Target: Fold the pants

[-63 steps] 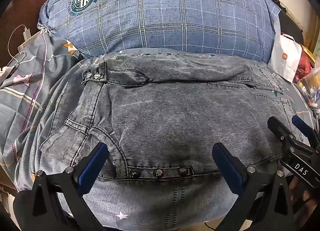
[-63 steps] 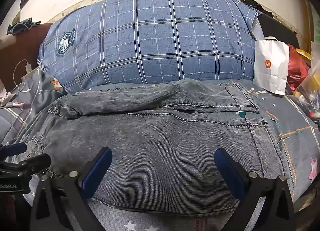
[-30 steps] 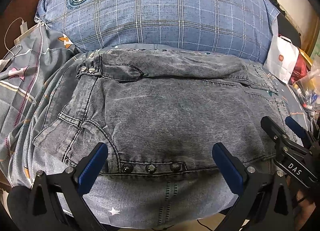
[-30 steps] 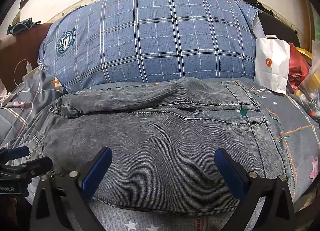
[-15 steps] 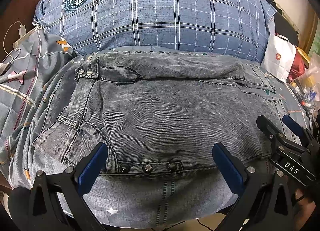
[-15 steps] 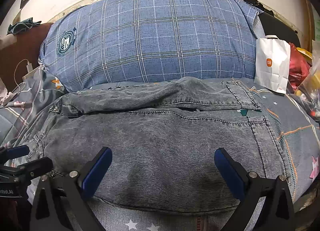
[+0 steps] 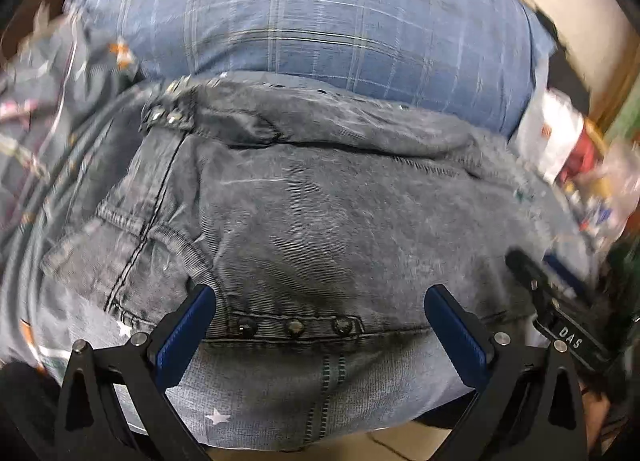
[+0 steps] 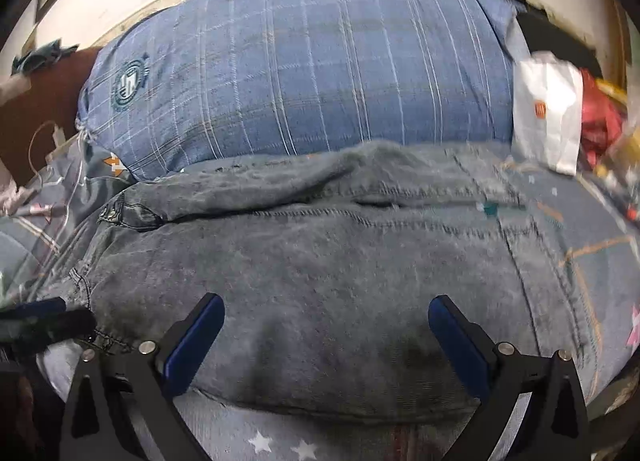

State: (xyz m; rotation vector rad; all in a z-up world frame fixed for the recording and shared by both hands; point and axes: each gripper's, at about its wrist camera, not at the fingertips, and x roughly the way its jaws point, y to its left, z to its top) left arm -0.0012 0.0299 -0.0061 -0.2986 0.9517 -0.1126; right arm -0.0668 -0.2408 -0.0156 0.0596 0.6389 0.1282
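Grey washed jeans (image 7: 340,221) lie folded into a wide bundle on the bed, with a row of three studs (image 7: 294,327) at the near edge; they also show in the right wrist view (image 8: 340,281). My left gripper (image 7: 320,319) is open and empty, just above the near stud edge. My right gripper (image 8: 326,335) is open and empty over the near right part of the jeans. It shows at the right in the left wrist view (image 7: 560,301). The left gripper shows at the left edge of the right wrist view (image 8: 44,321).
A large blue plaid pillow (image 8: 304,73) lies behind the jeans. A white paper bag (image 8: 548,113) and red and yellow clutter (image 8: 600,113) stand at the right. Cables and a charger (image 8: 52,137) lie at the left. The star-print sheet (image 8: 276,441) ends near me.
Both cameras are now blurred with motion. The left gripper has moved in closer to the jeans' stud edge. Both grippers stay open.
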